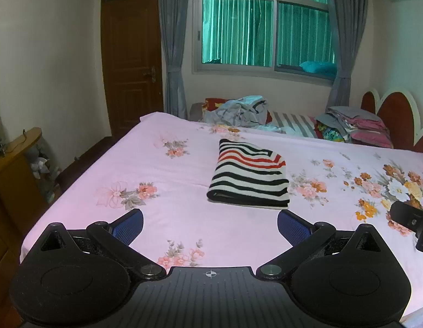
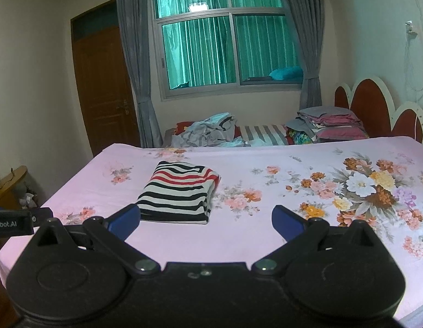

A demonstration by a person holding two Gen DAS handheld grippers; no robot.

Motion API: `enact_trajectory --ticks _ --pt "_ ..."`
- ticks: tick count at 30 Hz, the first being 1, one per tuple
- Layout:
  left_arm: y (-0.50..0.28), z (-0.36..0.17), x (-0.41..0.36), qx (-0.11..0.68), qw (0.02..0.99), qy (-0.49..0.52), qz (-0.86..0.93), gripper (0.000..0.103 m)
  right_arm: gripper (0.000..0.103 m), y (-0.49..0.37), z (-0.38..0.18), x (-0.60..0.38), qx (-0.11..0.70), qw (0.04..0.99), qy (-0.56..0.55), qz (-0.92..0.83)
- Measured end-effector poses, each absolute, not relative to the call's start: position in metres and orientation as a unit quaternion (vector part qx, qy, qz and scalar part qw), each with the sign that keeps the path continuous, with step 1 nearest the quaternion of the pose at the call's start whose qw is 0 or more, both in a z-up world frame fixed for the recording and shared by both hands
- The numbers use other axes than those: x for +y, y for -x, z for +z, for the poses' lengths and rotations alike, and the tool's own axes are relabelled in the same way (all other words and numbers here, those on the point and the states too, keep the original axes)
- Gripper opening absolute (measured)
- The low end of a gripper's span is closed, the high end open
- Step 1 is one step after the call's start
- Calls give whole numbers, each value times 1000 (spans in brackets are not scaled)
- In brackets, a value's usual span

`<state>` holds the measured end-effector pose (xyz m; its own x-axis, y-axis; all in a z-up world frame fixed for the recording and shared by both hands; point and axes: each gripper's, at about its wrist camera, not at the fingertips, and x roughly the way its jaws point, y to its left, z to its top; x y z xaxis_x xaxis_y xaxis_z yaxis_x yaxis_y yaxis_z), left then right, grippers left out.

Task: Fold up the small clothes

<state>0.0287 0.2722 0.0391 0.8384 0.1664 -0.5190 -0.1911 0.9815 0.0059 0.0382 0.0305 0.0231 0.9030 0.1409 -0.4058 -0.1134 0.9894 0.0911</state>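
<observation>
A folded striped garment (image 1: pixel 249 175), black and white with a few red bands, lies flat on the bed (image 1: pixel 184 218), on its pink floral sheet.

In the left wrist view it sits in the middle of the frame, above and beyond the left gripper (image 1: pixel 210 225), roughly in line with the gap between the two blue-padded fingers (image 1: pixel 129 225) and apart from both. Those fingers are spread wide and hold nothing. Part of the right gripper shows at the right edge of this frame.

In the right wrist view the garment lies left of centre. Its near edge appears just beside the left finger (image 2: pixel 124 220) of the right gripper (image 2: pixel 206 221); whether they touch cannot be told. This gripper is likewise spread wide and grasps nothing.

A pile of loose clothes (image 2: pixel 208 132) and a stack of folded laundry (image 2: pixel 329 125) lie at the far side of the bed, below the window (image 2: pixel 225 49).
</observation>
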Motion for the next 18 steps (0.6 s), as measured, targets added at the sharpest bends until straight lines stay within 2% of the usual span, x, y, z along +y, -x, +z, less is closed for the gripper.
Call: enact_trajectory --ticks 18 --pt "-30 39 275 271 958 23 96 103 103 -42 22 34 215 973 -33 73"
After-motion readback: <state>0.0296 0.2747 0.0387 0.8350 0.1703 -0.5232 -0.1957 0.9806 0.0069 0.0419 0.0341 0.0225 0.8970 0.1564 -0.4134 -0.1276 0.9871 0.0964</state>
